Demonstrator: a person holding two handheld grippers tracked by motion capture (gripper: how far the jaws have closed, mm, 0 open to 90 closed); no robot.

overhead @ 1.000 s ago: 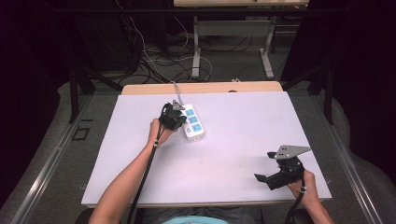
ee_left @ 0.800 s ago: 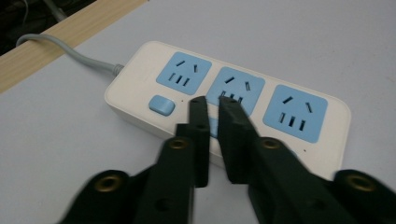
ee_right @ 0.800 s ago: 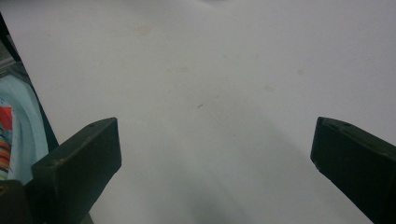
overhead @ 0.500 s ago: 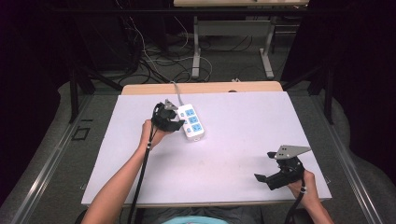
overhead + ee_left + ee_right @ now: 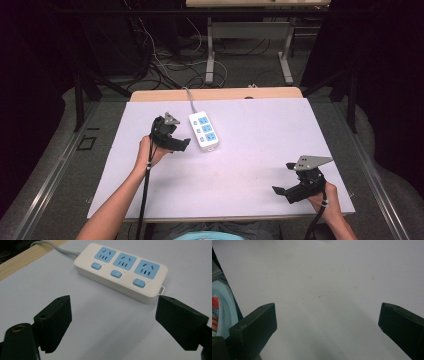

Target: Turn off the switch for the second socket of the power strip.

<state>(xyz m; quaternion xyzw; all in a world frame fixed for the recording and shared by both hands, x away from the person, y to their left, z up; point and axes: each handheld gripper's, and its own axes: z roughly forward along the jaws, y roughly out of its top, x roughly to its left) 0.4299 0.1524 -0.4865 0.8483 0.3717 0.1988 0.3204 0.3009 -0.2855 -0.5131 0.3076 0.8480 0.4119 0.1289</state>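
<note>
A white power strip with three blue sockets and three blue switches lies on the white table top, its grey cable running off the far edge. In the left gripper view the power strip lies just beyond the jaws. My left gripper hovers just left of the strip; its jaws have just been opening and stand wide with nothing between them. My right gripper rests near the front right corner of the table, open and empty.
The white sheet covers a wooden table whose far edge shows. Beyond it, table legs and cables lie on the floor. Bare white surface stretches between the two grippers.
My left gripper drew back from the power strip toward the left and front, and its jaws opened. The strip stayed where it was. The right gripper kept still.
</note>
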